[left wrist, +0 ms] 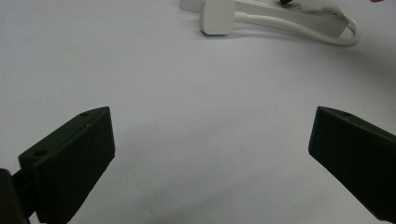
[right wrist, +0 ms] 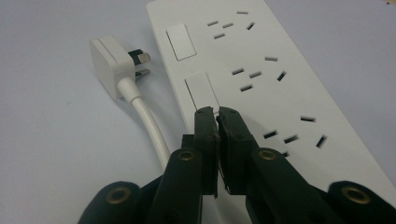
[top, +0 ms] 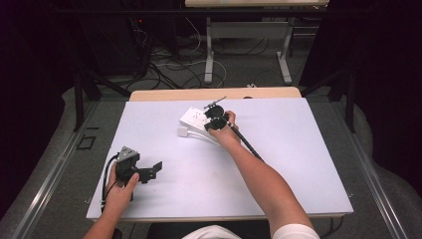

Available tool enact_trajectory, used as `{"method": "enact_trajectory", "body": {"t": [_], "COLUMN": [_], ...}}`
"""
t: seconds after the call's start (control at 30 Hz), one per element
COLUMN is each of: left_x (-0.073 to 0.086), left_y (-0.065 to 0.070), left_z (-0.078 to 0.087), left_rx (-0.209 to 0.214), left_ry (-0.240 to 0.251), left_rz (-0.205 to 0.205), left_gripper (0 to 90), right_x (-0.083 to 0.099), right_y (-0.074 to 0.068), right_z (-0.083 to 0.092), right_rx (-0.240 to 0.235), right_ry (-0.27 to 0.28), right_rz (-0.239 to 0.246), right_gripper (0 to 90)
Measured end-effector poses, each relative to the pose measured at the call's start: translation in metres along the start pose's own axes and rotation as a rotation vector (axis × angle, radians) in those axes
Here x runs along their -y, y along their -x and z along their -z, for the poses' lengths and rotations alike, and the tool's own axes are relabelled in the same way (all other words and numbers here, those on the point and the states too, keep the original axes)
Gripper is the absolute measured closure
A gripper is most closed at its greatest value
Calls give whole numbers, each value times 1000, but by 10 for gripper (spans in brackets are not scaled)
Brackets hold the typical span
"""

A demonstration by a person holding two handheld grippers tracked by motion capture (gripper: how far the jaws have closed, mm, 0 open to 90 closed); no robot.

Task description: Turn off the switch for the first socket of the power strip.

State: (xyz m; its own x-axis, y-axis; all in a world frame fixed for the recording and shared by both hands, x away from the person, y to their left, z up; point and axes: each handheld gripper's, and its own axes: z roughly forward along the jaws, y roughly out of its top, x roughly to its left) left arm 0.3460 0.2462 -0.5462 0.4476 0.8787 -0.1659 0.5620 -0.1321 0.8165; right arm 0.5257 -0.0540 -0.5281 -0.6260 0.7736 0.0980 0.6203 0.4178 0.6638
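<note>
Overall, the white bench [top: 298, 164] carried a white power strip [right wrist: 261, 79] with its own white plug [right wrist: 109, 65] and cable [right wrist: 149, 126]. The right gripper [right wrist: 217, 112] was observed with its two black jaws pressed together, nothing held between them, their tips at or just above the face of the power strip, directly at the near end of a rectangular rocker switch [right wrist: 201, 89]; whether the tips touched the switch could not be determined. A second switch [right wrist: 181, 42] lay farther ahead of this gripper, and rows of socket slots ran to the right of its jaws. The plug lay on the bench ahead and to the left of the right gripper, prongs toward the strip, with the cable running back past the left jaw. The left gripper [left wrist: 210, 154] was noted with its jaws spread wide apart and empty, bare bench surface between them. In the left gripper view, the plug and looped cable lay well ahead of it. In the high view, the left gripper [top: 149, 172] sat near the bench's front left corner, well apart from the power strip [top: 196, 119].
</note>
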Motion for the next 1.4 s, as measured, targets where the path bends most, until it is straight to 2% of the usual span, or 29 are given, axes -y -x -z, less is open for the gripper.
{"method": "enact_trajectory", "body": {"t": [0.07, 0.23, 0.27, 0.3, 0.33, 0.43, 0.6, 0.73, 0.83, 0.9, 0.97, 1.0, 1.03, 1.17, 1.2, 1.23, 1.27, 1.3, 1.33, 1.4], "left_x": [0, 0, 0, -1, -1, 0, 0, -1, 0, -1, -1, -1, -1, -1, -1, -1, -1, -1, -1, -1], "left_y": [0, 1, 1, 1, 1, 2, 1, 1, 2, 2, 2, 2, 2, 3, 3, 3, 3, 3, 2, 3], "left_z": [1, 0, 1, 0, 0, -1, -1, -1, -1, -1, -1, -2, -2, -2, -2, -2, -2, -2, -2, -2], "left_rx": [3, 1, 5, 5, 6, 4, 1, 3, 1, 3, 4, 2, 3, 3, 3, 3, 4, 3, 3, 3], "left_ry": [-15, -4, -16, -14, -14, -6, -5, -9, -7, -6, -8, -9, -9, -8, -8, -8, -8, -8, -9, -9], "left_rz": [-4, -4, -7, -11, -13, -10, -11, -15, -12, -13, -16, -16, -15, -14, -14, -14, -14, -14, -16, -16], "left_gripper": [4, 4, 4, 4, 4, 4, 4, 5, 5, 5, 5, 5, 5, 5, 5, 5, 5, 5, 5, 6], "right_x": [0, -1, -1, -1, -2, -2, -3, -5, -5, -7, -6, -6, -6, -5, -4, -3, -4, -3, -4, -3], "right_y": [-1, -3, -3, -4, -4, -5, -6, -7, -8, -10, -12, -14, -13, -16, -17, -18, -19, -20, -21, -23], "right_z": [0, 4, 5, 4, 6, 8, 11, 14, 16, 20, 20, 21, 21, 24, 23, 21, 25, 25, 27, 28], "right_rx": [0, 0, 3, 0, 2, -7, 5, 9, 16, 19, 21, 26, 23, 22, 17, 10, 11, 5, 10, -15], "right_ry": [4, 6, -1, 21, -6, -1, -27, -18, 9, -28, 0, -12, 0, -27, -9, 36, -24, -13, -34, -18], "right_rz": [1, 4, 3, 6, 10, 4, 17, 15, 24, 31, 37, 25, 44, 39, 44, 36, 37, 38, 31, 22], "right_gripper": [834, 811, 808, 806, 801, 782, 703, 652, 624, 599, 576, 560, 544, 473, 471, 468, 462, 456, 451, 450]}}
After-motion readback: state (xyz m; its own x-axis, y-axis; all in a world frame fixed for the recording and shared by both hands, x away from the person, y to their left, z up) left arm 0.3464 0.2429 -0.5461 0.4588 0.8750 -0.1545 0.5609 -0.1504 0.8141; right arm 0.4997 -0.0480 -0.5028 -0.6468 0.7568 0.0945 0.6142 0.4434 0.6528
